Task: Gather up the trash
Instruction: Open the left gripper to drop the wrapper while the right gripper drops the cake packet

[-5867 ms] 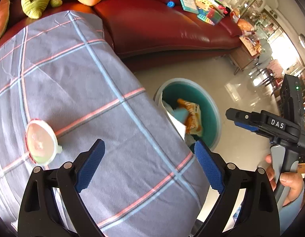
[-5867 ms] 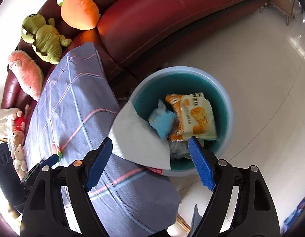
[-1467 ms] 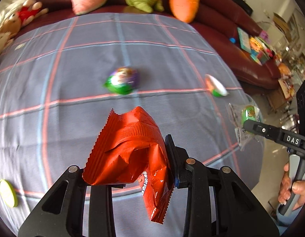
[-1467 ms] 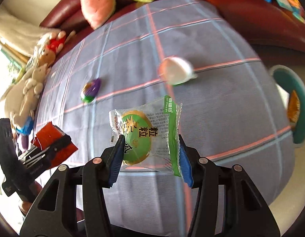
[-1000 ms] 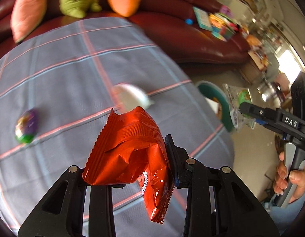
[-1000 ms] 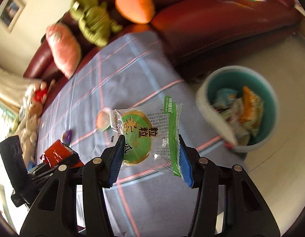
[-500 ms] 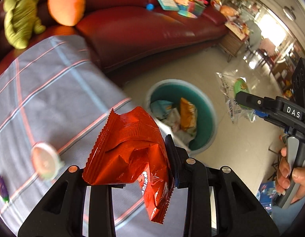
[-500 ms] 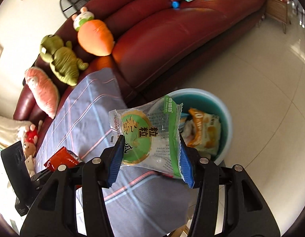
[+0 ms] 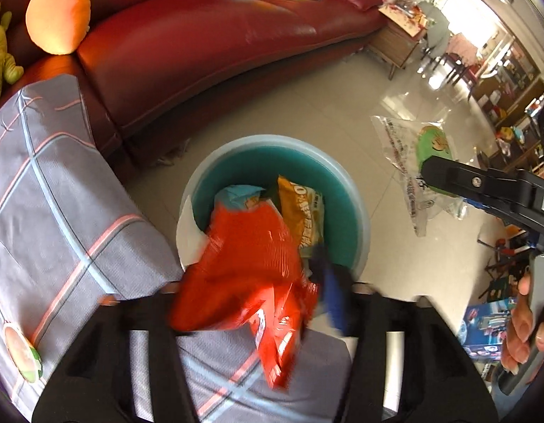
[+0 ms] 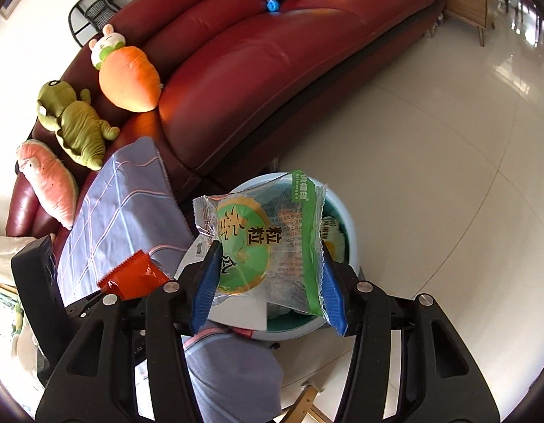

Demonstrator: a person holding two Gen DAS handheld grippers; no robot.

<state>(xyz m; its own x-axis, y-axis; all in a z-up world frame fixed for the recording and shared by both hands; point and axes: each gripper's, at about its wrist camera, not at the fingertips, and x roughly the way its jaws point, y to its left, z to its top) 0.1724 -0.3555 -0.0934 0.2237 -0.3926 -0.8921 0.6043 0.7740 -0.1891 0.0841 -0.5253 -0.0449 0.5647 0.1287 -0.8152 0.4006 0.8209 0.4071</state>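
The red snack wrapper (image 9: 247,275) is blurred and tipping forward over the teal trash bin (image 9: 338,183) on the floor. My left gripper (image 9: 257,303) is blurred, with its jaws spread apart around the wrapper, which slips loose. In the right wrist view the red wrapper (image 10: 134,276) still shows at the left gripper's tip. My right gripper (image 10: 268,282) is shut on a clear and green pastry packet (image 10: 261,239), held above the bin (image 10: 349,232). The packet also shows in the left wrist view (image 9: 416,162).
The bin holds an orange packet (image 9: 301,211) and a blue one (image 9: 236,197). The table's grey plaid cloth (image 9: 60,211) carries a round wrapper (image 9: 19,352) at its left edge. A red sofa (image 10: 254,70) with plush toys (image 10: 127,70) stands behind.
Both grippers have swung from the table to over the bin. My left gripper has opened and the red wrapper is dropping from it. The right gripper still holds its packet.
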